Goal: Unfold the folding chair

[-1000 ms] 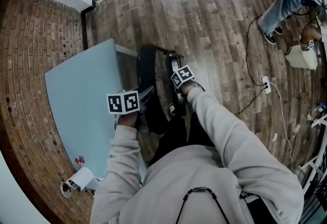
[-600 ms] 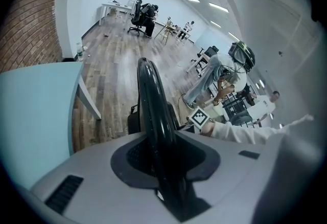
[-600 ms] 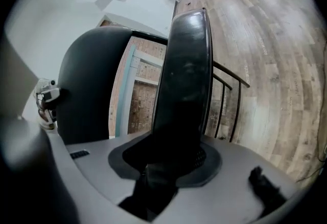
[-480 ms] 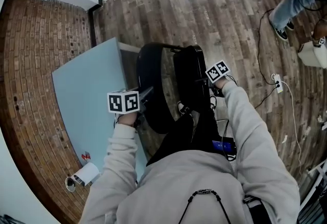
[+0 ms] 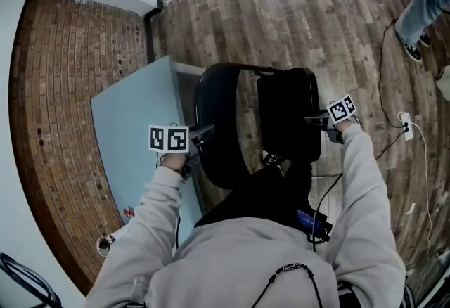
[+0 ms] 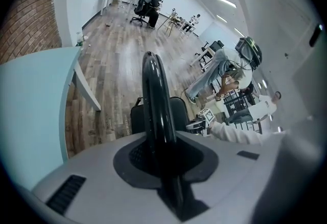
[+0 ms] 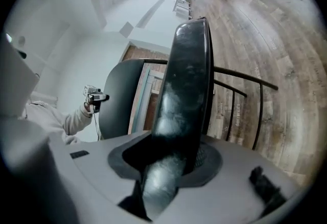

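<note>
The black folding chair stands in front of me, partly opened. In the head view its curved backrest [image 5: 214, 124] is on the left and its seat [image 5: 288, 117] on the right, with a gap between them. My left gripper [image 5: 205, 134] grips the backrest's edge [image 6: 153, 100]; its jaws are closing on it. My right gripper [image 5: 313, 118] is shut on the seat's edge [image 7: 186, 74]. From the right gripper view, the backrest [image 7: 120, 95] and the chair's metal bars [image 7: 240, 100] show behind the seat.
A light blue table [image 5: 133, 138] stands close on the chair's left, against a brick wall [image 5: 63, 88]. Cables and a power strip [image 5: 406, 122] lie on the wooden floor at right. A person's legs [image 5: 425, 4] are at the far upper right.
My right gripper has swung out to the right with the seat, pulling it away from the backrest. The left gripper has stayed on the backrest and sunk a little.
</note>
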`<state>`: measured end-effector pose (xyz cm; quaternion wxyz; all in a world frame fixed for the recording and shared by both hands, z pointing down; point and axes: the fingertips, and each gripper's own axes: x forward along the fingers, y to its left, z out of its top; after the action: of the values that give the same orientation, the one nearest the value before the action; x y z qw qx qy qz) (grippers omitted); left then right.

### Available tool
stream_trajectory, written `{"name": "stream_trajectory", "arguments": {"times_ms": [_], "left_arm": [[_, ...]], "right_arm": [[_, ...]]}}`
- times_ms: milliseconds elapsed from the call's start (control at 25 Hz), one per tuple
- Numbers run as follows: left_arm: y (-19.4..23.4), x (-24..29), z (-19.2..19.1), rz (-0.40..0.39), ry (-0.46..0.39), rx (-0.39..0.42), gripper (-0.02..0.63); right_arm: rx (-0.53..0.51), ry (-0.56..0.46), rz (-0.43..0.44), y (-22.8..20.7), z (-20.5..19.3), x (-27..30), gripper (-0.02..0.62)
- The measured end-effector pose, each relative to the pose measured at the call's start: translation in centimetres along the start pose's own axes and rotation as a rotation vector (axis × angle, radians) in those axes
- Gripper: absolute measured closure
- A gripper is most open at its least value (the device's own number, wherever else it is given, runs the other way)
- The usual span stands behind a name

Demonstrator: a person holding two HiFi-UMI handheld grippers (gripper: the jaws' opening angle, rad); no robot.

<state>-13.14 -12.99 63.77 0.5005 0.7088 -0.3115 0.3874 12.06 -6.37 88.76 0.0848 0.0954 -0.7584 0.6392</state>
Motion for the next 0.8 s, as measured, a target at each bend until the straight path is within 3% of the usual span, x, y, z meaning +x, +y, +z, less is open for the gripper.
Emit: {"name": "stream_trajectory", "arguments": {"times_ms": [560, 800], "left_arm": [[3.5, 5.1, -1.2, -0.032, 0.074, -0.037, 0.525], [5.6, 8.2, -2.0, -0.053, 0.096, -0.079, 0.525]], "right_arm": [[0.010, -0.151, 0.296, -9.4, -2.9, -6.7, 0.456], [0.073, -0.336, 0.365, -14.8, -4.3, -9.4, 0.456]]}}
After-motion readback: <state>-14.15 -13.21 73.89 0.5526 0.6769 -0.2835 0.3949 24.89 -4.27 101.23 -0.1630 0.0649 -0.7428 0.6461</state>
